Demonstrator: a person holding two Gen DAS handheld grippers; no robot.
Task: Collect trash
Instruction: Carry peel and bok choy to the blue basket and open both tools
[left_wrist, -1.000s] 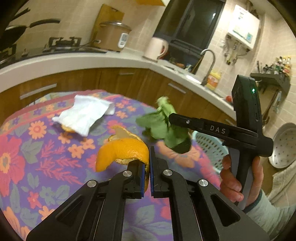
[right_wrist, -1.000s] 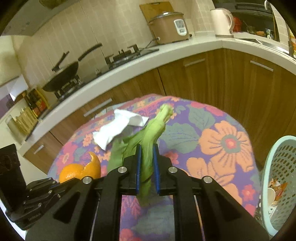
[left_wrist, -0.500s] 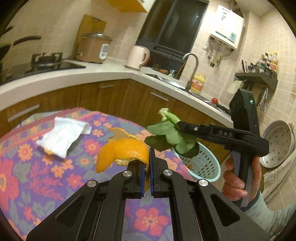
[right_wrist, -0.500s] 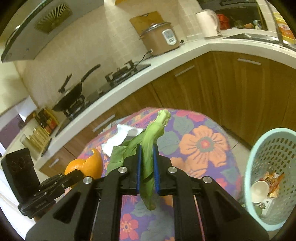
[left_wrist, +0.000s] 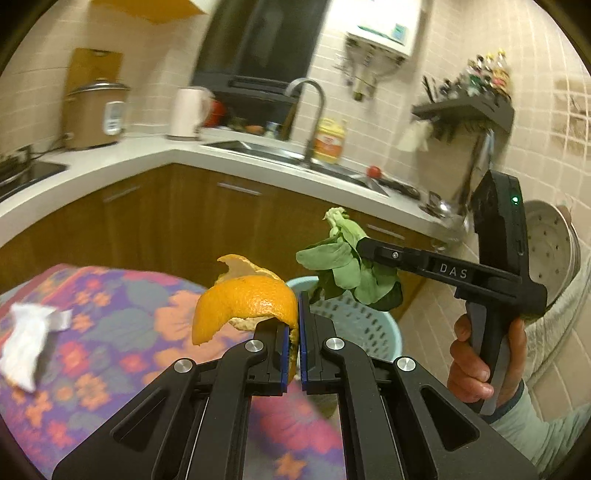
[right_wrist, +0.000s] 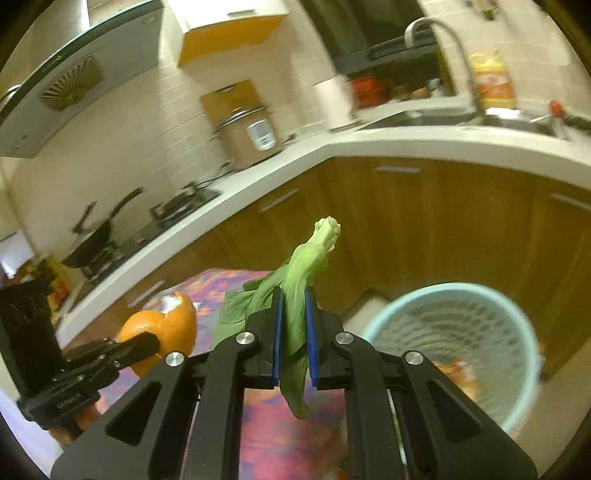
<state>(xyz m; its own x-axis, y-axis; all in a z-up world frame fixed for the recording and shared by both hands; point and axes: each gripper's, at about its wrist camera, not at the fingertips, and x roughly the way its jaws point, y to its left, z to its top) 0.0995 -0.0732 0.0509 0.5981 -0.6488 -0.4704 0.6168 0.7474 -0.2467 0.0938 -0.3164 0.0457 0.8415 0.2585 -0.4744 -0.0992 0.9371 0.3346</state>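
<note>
My left gripper (left_wrist: 293, 325) is shut on an orange peel (left_wrist: 243, 302) and holds it in the air past the table's edge. My right gripper (right_wrist: 293, 314) is shut on a green vegetable leaf (right_wrist: 299, 288), which hangs above the pale blue mesh trash basket (right_wrist: 454, 343). In the left wrist view the right gripper (left_wrist: 364, 249) holds the leaf (left_wrist: 343, 266) over the basket (left_wrist: 354, 325), just right of the peel. In the right wrist view the left gripper (right_wrist: 153, 341) and the peel (right_wrist: 162, 328) are at lower left. The basket holds some trash (right_wrist: 454, 373).
A crumpled white tissue (left_wrist: 26, 332) lies on the flowered tablecloth (left_wrist: 110, 332) at the left. Wooden cabinets (left_wrist: 184, 214) and a white counter with a sink (left_wrist: 295, 158) curve behind. A rice cooker (left_wrist: 92, 114) and kettle (left_wrist: 186, 110) stand on the counter.
Both grippers have moved right, off the table toward the basket, each still holding its piece. The basket now sits closer and larger in both views; the tissue has slid to the left edge.
</note>
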